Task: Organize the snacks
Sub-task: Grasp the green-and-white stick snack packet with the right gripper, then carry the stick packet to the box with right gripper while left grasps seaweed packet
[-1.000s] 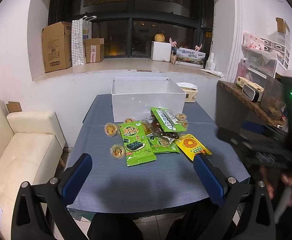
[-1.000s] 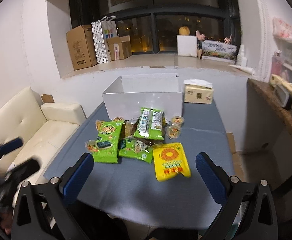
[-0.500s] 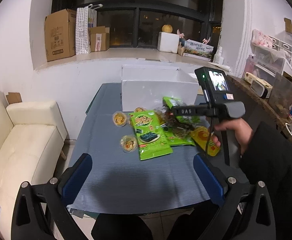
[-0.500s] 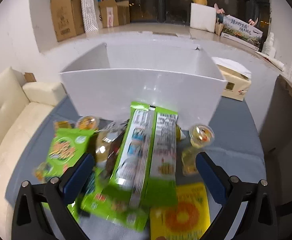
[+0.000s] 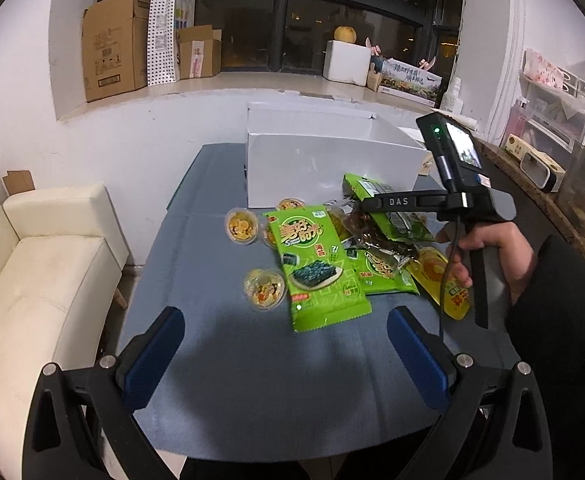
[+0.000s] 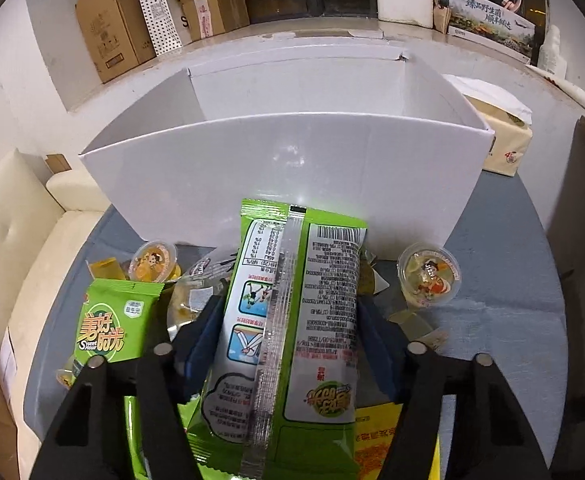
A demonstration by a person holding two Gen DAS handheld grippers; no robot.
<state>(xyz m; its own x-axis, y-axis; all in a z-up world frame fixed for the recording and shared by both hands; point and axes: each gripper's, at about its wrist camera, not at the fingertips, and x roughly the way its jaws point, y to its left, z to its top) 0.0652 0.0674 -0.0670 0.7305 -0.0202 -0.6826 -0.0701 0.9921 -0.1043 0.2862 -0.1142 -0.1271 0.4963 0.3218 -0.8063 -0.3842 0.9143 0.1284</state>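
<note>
Right gripper (image 6: 288,332) closed on either flank of a green snack packet (image 6: 292,320), printed back and centre seam facing up, blue pads pressing its long edges. White box (image 6: 284,168) dead ahead of the fingertips, open-topped, near wall rising just beyond the packet's far end. Jelly cup (image 6: 428,276) off to the right of the fingers, a second cup (image 6: 154,262) and a seaweed packet (image 6: 112,320) to the left, yellow packet (image 6: 380,440) underneath near the wrist.

Left gripper (image 5: 284,348) spread wide and empty, poised above bare table (image 5: 252,380) short of the pile.

Likely trouble: slick, air-filled film squirming out from between the pads on the lift, since the grip is on the puffy sides rather than a sealed edge. Also possible: far end of the packet catching the box's front wall if not raised clear, or neighbouring wrappers lying against it getting dragged along. Cup at right close enough to be knocked by a sideways swing.
</note>
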